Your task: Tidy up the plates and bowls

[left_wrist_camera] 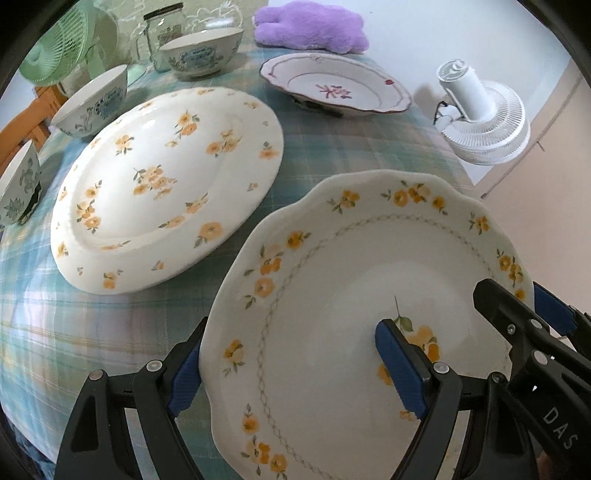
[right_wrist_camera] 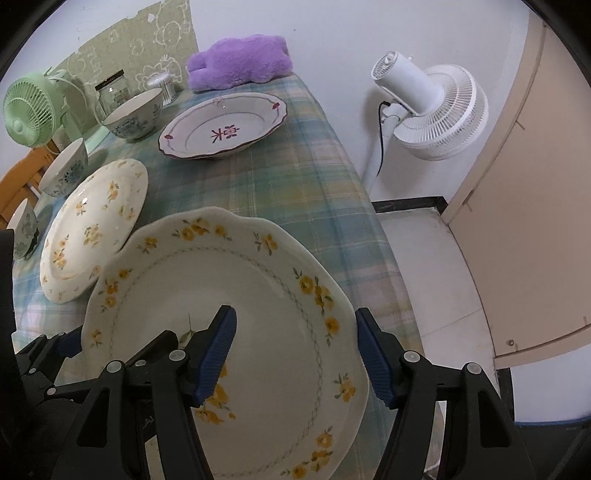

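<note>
A scalloped white plate with yellow flowers [left_wrist_camera: 332, 280] [right_wrist_camera: 229, 280] sits between both grippers, seemingly raised off the checked tablecloth and covering part of the round plate's edge. My left gripper [left_wrist_camera: 290, 336] is open and straddles the plate's left rim, one finger outside and partly hidden behind it, the other over the well. My right gripper [right_wrist_camera: 295, 315] is open across the right rim in the same way. A round yellow-flowered plate [left_wrist_camera: 166, 184] lies to the left. A red-trimmed plate [left_wrist_camera: 332, 88] sits farther back. Three blue-patterned bowls [left_wrist_camera: 203, 51] line the far left.
A purple plush toy [left_wrist_camera: 310, 26], a glass jar [left_wrist_camera: 162, 33] and a green fan [left_wrist_camera: 62, 40] stand at the back of the table. A white floor fan [right_wrist_camera: 432, 110] stands beyond the table's right edge [right_wrist_camera: 373, 206], near a beige door [right_wrist_camera: 535, 184].
</note>
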The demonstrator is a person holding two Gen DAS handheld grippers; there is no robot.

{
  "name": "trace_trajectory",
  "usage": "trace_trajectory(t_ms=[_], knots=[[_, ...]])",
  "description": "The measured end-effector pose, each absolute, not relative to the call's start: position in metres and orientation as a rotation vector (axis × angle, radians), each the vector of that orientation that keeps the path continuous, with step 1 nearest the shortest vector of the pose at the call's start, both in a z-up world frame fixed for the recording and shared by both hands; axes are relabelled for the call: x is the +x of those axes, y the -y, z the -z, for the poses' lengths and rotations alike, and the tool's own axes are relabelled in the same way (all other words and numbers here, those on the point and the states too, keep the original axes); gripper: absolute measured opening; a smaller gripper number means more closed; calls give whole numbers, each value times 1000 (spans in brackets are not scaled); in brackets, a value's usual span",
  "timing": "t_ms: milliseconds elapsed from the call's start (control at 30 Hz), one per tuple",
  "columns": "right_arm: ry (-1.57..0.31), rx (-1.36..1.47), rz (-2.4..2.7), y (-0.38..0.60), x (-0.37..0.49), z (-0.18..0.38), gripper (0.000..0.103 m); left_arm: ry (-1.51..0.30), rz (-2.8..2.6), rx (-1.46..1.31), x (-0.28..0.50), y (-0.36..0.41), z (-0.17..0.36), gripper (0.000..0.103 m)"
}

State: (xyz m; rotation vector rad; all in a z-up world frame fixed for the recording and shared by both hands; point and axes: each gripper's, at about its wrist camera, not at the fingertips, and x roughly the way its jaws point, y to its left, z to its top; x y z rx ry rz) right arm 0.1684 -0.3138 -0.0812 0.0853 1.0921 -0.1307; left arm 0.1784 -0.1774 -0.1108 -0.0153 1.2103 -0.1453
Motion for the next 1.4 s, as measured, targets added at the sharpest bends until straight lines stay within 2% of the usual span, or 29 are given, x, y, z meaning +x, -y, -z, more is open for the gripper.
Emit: trace_trajectory(t_ms=[367,633,833,967,1100,1400], knots=[[-1135,84,102,315,189,92,68,-1203,108,33,191,180,112,86],[-1144,80,95,315,189,95,69,-1205,125,44,188,186,114,95],[-1136,73,96,317,183,96,69,-1192,122,42,184,188,115,97],[-1130,92,80,318,182,96,73,-1178,117,33,181,184,110,98],[-1118,109,79,318,180,88,77,-1159,129,34,176,178,96,100],[-986,76,46,280,164,43,78,-1072,142,31,164,145,58,101]])
